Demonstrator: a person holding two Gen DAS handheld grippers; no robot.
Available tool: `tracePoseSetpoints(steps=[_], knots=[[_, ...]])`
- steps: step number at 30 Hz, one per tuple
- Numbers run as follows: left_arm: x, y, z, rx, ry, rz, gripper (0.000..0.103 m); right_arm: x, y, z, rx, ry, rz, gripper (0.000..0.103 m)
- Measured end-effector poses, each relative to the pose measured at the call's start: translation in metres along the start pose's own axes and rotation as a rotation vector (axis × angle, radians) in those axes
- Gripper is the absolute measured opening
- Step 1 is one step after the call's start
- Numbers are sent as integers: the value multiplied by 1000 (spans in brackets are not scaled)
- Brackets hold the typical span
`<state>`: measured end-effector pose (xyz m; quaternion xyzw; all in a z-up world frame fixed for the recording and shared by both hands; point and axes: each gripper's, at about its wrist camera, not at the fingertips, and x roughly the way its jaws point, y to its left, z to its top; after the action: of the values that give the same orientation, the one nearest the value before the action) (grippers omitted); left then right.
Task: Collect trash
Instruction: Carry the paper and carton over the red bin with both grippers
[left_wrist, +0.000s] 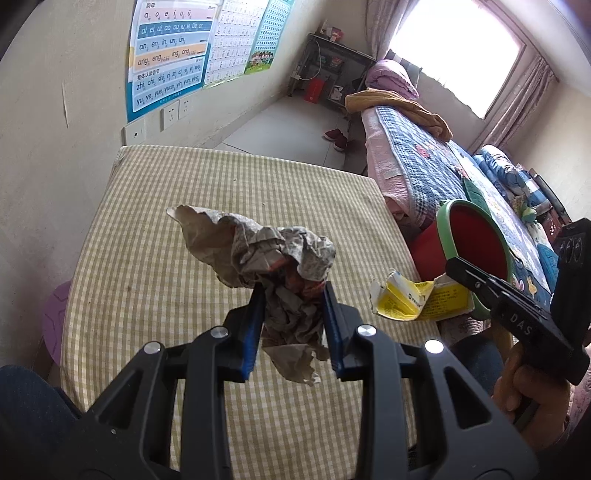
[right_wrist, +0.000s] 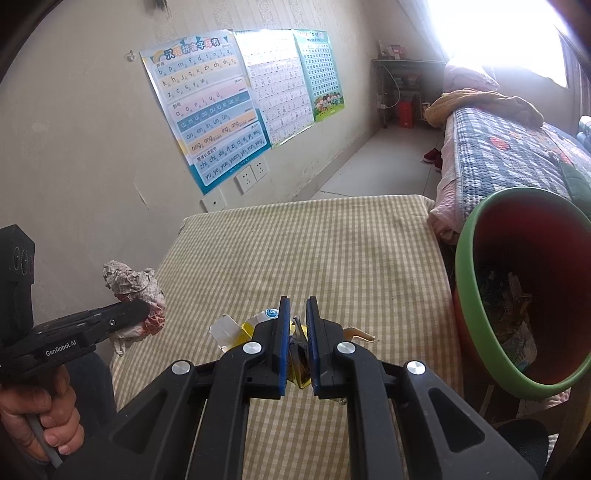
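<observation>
In the left wrist view, the left gripper (left_wrist: 293, 295) is seen at the lower middle of the frame, its blue-padded jaws partly closed and pressed against a crumpled wad of paper (left_wrist: 266, 258), which is held up off the checked tablecloth (left_wrist: 155, 229). The wad spreads above and below the pads; it is greyish brown with some red print.

At the right of that frame, the right gripper (left_wrist: 452, 267) is seen from the side, nearly shut on a torn yellow carton (left_wrist: 417, 301), with a hand (left_wrist: 524, 380) on its handle. Behind it the bin (left_wrist: 443, 221) shows a green rim and a red inside.

In the right wrist view, the right gripper (right_wrist: 298, 314) sits at the lower middle, its pads almost together with the yellow carton (right_wrist: 236, 332) pinched between them; part of the carton sticks out to the left of the jaws, above the tablecloth (right_wrist: 332, 251).

The bin (right_wrist: 469, 288) fills the right edge of this frame, tilted with its mouth toward the camera. Inside it, scraps of paper and packaging (right_wrist: 513, 314) are piled in its lower part; what they are exactly cannot be told.

At the left edge, the left gripper (right_wrist: 142, 308) is seen holding the paper wad (right_wrist: 129, 282), gripped by a hand (right_wrist: 40, 413).
</observation>
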<state>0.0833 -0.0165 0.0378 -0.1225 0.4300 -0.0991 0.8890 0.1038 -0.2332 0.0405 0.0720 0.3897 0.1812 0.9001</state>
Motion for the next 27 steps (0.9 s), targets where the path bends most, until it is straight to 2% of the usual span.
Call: tracePoseSetpoints(steps=[10,19,27], knots=[[9,-49,13,93,8,-45,29,-31,-38,13,62,-76,-43,9],[33,-101,22,168,42,-118,29,-51,-87,19,133,-110,-108,9],[48,-156,40,253,47,-188,29,-78,-131,32,186,-184,-172,9]])
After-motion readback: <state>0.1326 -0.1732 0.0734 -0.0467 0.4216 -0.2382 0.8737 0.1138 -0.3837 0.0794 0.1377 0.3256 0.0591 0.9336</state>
